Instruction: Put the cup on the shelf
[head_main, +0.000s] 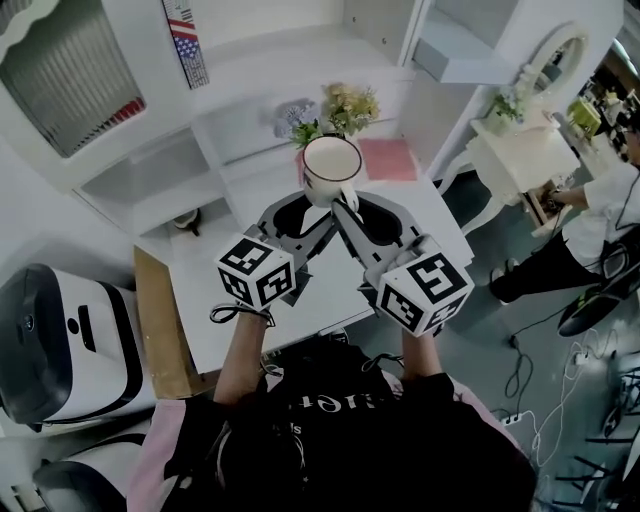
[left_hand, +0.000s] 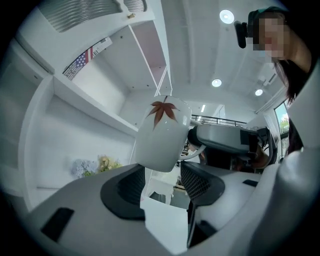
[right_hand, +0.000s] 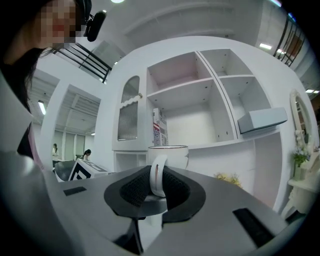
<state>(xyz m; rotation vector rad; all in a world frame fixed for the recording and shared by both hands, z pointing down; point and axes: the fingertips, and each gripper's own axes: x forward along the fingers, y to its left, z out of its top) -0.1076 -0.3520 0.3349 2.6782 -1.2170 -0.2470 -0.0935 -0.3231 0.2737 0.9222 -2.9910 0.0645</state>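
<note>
The right gripper (right_hand: 156, 187) has its jaws closed on the handle of the white cup (right_hand: 167, 155); the cup body stands upright just beyond the jaw tips. The left gripper (left_hand: 162, 185) has its jaws apart and holds nothing; the cup, with a red leaf print, is just past its tips. In the head view the cup is held in the air above the white table (head_main: 300, 290), in front of the flowers (head_main: 345, 108) and the white shelf (head_main: 250, 110).

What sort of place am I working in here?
Likely a mock bedroom set in a lab: white shelf unit, dressing table with oval mirror, loose cables.
</note>
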